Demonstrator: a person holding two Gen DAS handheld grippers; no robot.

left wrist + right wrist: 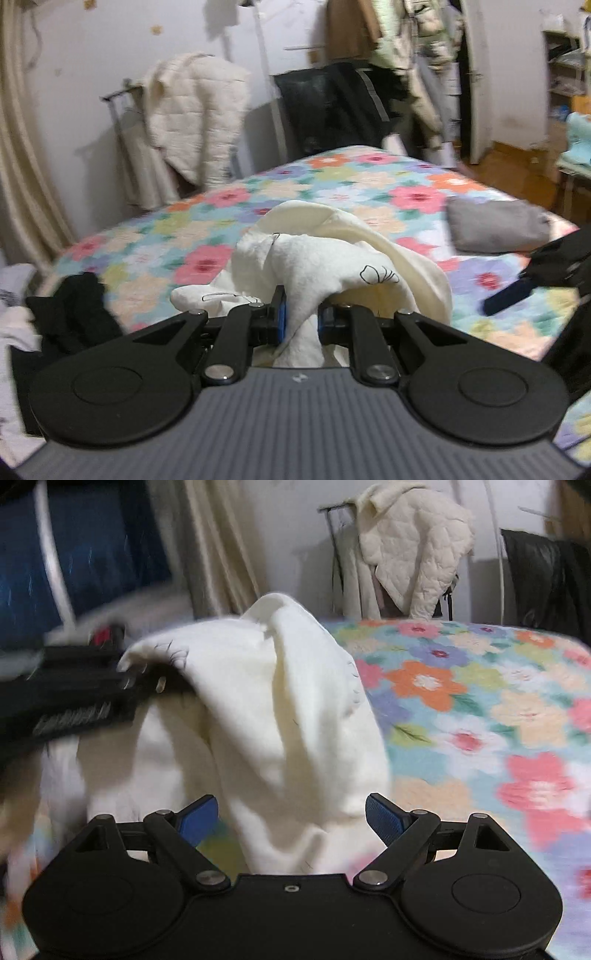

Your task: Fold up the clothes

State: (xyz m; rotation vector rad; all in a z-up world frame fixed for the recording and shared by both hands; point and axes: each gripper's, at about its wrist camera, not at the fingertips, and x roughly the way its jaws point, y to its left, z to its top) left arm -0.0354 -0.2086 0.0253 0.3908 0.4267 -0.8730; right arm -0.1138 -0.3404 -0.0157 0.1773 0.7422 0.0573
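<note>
A cream-white garment (317,258) with thin black line drawings hangs bunched above the flowered bed cover (229,199). My left gripper (300,317) is shut on a fold of it and holds it up. In the right wrist view the same garment (280,709) drapes down in front of my right gripper (291,816), which is open, with cloth lying between its blue pads (384,819). The left gripper (92,694) shows there at the left, under the cloth. The right gripper (535,273) shows at the right edge of the left wrist view.
A folded grey garment (495,229) lies on the bed at the right. A black garment (74,314) lies at the bed's left edge. A quilted cream jacket (195,110) hangs on a rack behind the bed. A dark chair (332,107) stands by the far wall.
</note>
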